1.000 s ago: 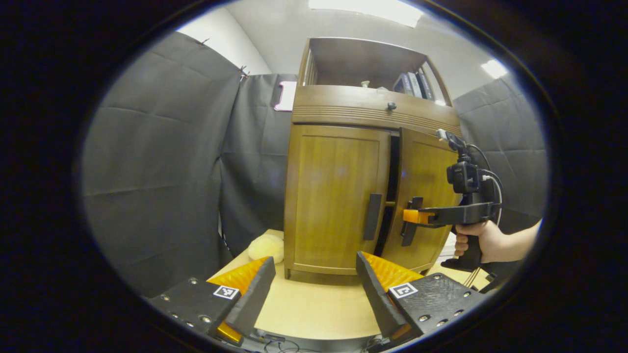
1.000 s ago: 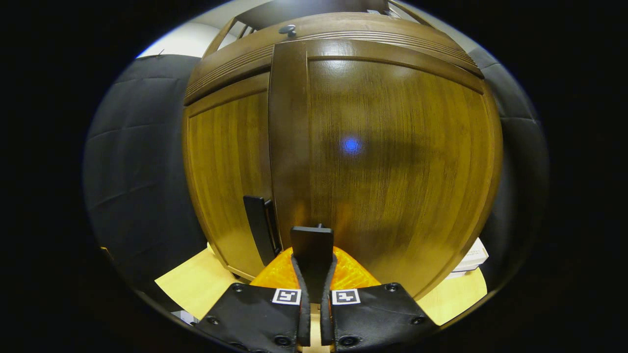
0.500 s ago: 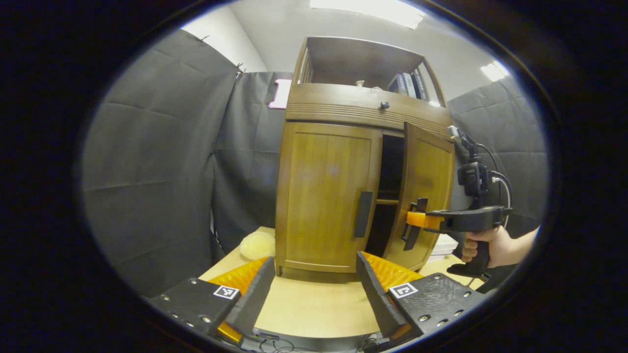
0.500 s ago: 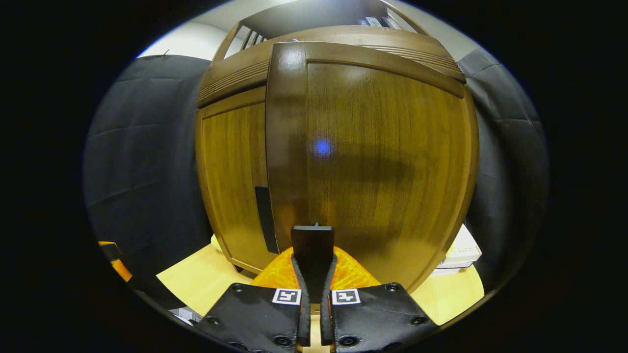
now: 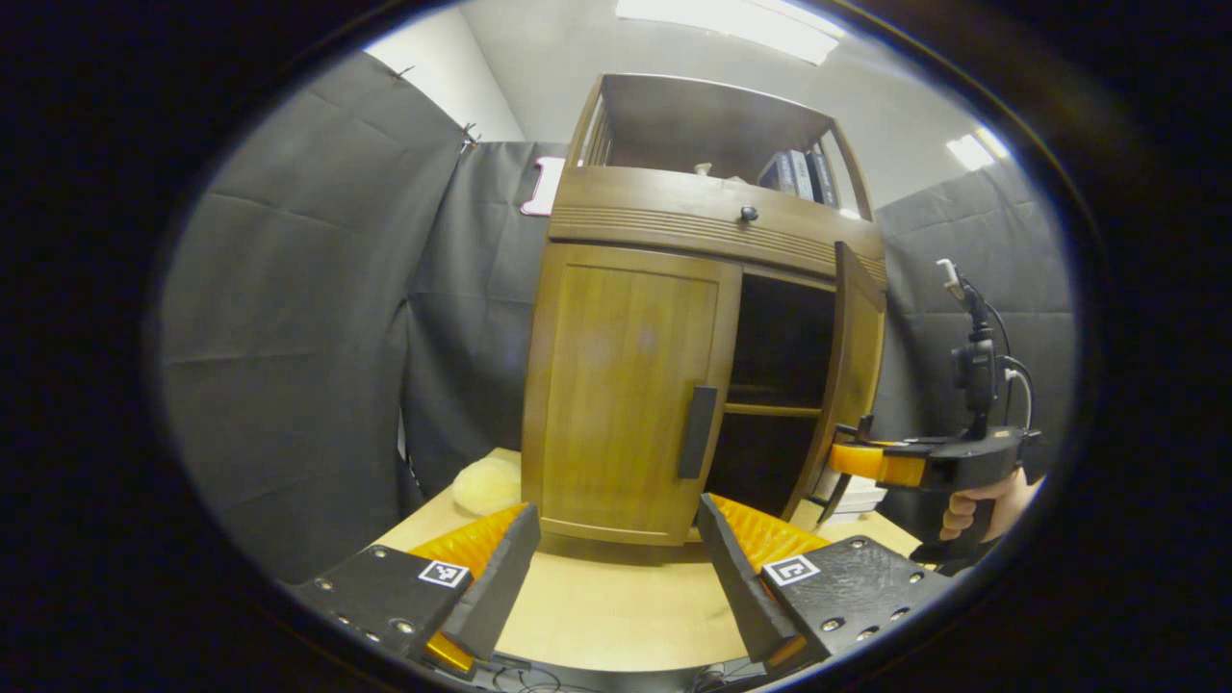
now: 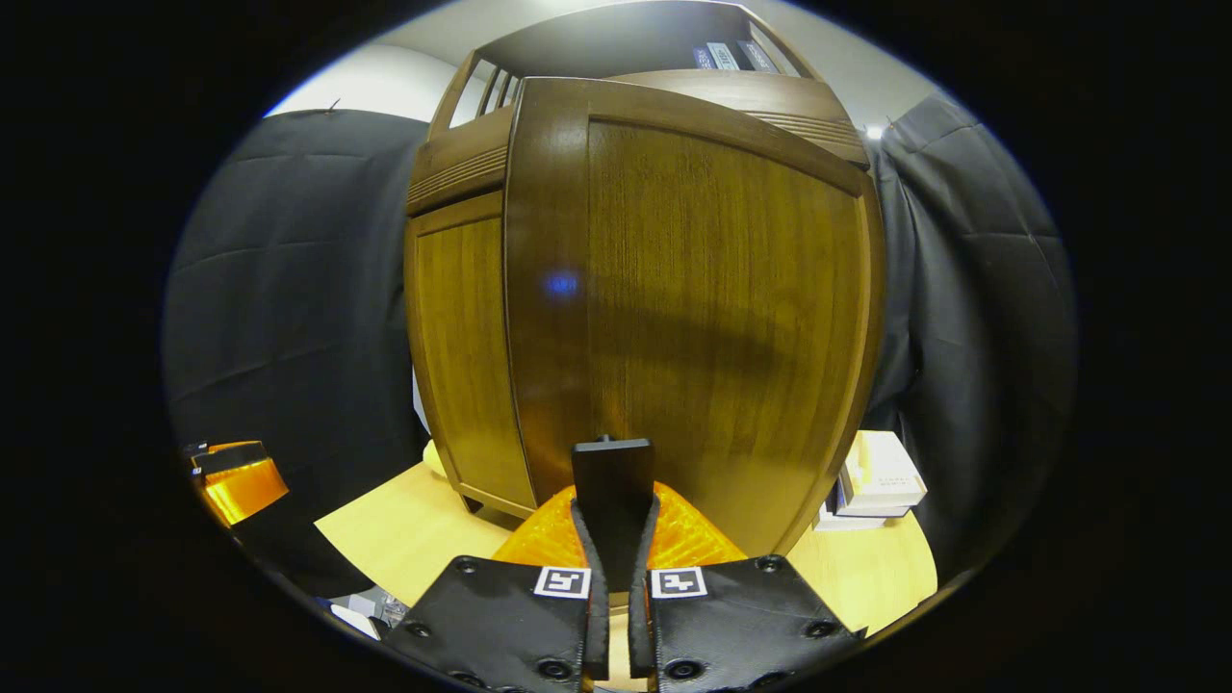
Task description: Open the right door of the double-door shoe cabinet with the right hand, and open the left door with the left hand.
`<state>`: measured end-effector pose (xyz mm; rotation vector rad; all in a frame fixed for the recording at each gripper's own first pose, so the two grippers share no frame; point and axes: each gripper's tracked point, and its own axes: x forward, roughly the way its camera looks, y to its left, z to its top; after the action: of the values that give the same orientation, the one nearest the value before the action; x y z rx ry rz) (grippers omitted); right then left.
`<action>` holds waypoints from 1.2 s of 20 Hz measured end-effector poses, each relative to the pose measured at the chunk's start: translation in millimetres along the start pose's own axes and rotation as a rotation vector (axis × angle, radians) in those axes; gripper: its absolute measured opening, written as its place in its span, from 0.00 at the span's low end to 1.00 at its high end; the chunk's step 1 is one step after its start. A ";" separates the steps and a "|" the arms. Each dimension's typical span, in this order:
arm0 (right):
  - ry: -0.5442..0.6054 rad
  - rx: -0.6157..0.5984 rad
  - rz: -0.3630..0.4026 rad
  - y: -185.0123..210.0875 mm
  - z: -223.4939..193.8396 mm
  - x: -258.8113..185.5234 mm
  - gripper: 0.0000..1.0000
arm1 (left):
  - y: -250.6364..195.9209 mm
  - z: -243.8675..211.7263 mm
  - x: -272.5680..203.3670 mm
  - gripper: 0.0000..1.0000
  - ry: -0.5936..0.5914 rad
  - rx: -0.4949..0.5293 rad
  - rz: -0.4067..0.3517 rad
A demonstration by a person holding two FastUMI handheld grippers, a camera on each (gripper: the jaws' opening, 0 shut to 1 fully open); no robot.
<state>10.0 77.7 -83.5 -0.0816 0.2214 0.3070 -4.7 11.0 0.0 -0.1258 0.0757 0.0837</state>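
Observation:
The wooden shoe cabinet (image 5: 674,217) stands on a light table. Its left door (image 5: 626,385) is closed, with a dark vertical handle (image 5: 696,432). The right door (image 5: 855,366) stands swung far out, showing a dark inside with a shelf. In the right gripper view this right door (image 6: 693,308) is close in front, and my right gripper (image 6: 613,510) is shut on the door's dark handle (image 6: 612,476). The left gripper view shows that right gripper (image 5: 847,458) at the door's edge, held by a hand (image 5: 972,505). My left gripper (image 5: 616,549) is open, low before the left door, apart from it.
A pale yellow soft thing (image 5: 486,484) lies on the table (image 5: 616,616) left of the cabinet. A stack of books (image 6: 876,476) sits to the cabinet's right. Books stand on the open top shelf (image 5: 794,173). Black cloth walls enclose the booth.
The right door has swung from slightly ajar to wide open, pulled by my right gripper, which moved outward to the right. My left gripper stayed open and shifted only a little.

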 end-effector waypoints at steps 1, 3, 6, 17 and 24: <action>0.000 -0.001 -0.005 -2.5 -2.8 -4.4 0.10 | 0.6 1.5 0.6 0.95 -0.011 0.001 -0.013; 0.000 -0.005 -0.019 -8.7 -6.0 -12.6 0.09 | 0.8 4.1 2.6 0.95 -0.030 0.010 -0.035; -0.003 -0.002 -0.036 -18.3 -8.5 -26.6 0.09 | -4.3 2.7 5.0 0.95 -0.037 0.031 -0.059; -0.015 0.070 -0.081 -71.7 -26.8 -85.0 0.09 | -28.2 9.7 15.4 0.95 -0.052 0.025 -0.161; -0.038 0.054 -0.123 -111.6 -31.8 -108.9 0.05 | -56.7 1.0 28.0 0.95 -0.020 0.036 -0.214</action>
<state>-63.2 -63.6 -84.4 -0.0354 0.1863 0.1795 28.2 -42.7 5.7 -0.0966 0.0433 -0.1301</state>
